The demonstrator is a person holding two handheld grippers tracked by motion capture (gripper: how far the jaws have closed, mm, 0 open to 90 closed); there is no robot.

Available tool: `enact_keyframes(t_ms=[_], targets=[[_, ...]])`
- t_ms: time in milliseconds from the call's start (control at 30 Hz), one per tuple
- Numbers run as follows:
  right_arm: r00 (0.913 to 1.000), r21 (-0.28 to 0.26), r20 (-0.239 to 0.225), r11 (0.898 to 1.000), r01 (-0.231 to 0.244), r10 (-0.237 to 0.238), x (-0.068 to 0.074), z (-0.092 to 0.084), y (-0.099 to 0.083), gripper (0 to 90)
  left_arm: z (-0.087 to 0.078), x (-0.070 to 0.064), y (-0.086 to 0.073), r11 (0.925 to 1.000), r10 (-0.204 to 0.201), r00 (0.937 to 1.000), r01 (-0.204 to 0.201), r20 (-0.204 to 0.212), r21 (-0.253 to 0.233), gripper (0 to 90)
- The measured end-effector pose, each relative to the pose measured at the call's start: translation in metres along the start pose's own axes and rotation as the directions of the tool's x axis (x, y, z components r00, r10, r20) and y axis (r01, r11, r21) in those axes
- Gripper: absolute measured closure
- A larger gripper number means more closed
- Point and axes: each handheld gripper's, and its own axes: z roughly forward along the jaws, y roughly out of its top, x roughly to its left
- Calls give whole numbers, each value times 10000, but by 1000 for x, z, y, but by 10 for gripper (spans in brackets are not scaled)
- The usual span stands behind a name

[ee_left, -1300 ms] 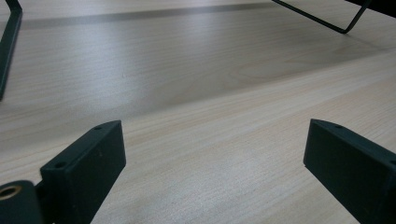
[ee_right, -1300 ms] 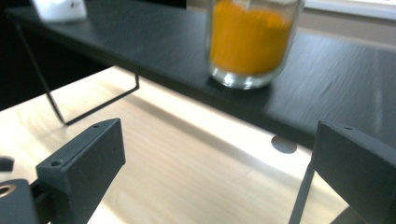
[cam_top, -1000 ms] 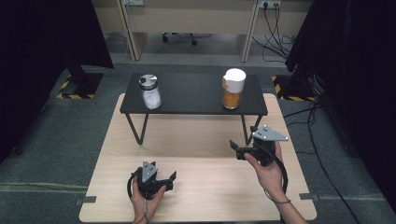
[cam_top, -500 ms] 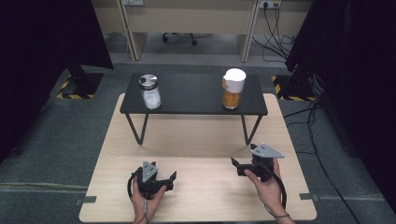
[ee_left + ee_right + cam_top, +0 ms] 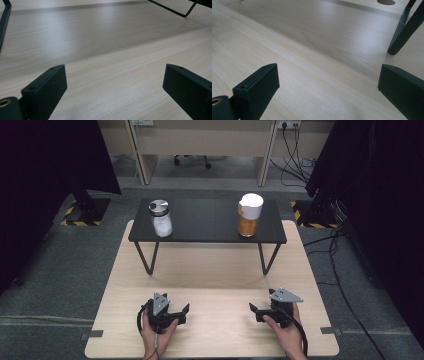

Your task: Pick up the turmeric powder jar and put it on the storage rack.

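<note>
A: Which things are in play?

B: Two jars. The shaker jar [image 5: 160, 218], silver-lidded with white grains, and the spice jar [image 5: 249, 214], white-capped with orange powder, both stand on the black shelf [image 5: 207, 232]. That is far ahead of both grippers and higher than they are, with the shaker jar up from the left one and the spice jar up from the right one.

A: And the grippers?

B: The left gripper [image 5: 184, 309] lies low on the table [image 5: 215, 270], jaws spread wide, nothing between them; its own view shows bare wood. The right gripper [image 5: 253, 308] sits low too, jaws apart and empty, with a shelf leg [image 5: 403, 32] ahead of it and to the right in its view.

A: So how should the reach go?

B: I'd judge that neither jar is approached yet. Lift first, so the jaws clear the shelf edge. Come in level at the glass body below the lid, jaws straddling the jar squarely, and close gently. Both jars are tall and could tip if nudged off centre.

A: Any labels to read?

B: None I can make out; the jars are too small here for print.
</note>
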Motion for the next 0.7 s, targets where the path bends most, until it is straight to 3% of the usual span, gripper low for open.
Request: enact_keyframes(t_ms=[700], targets=[[9998, 166, -188, 9999, 26, -23, 2, 3, -12, 40, 0, 1, 1, 10000, -19, 10000, 19, 32, 56, 50]])
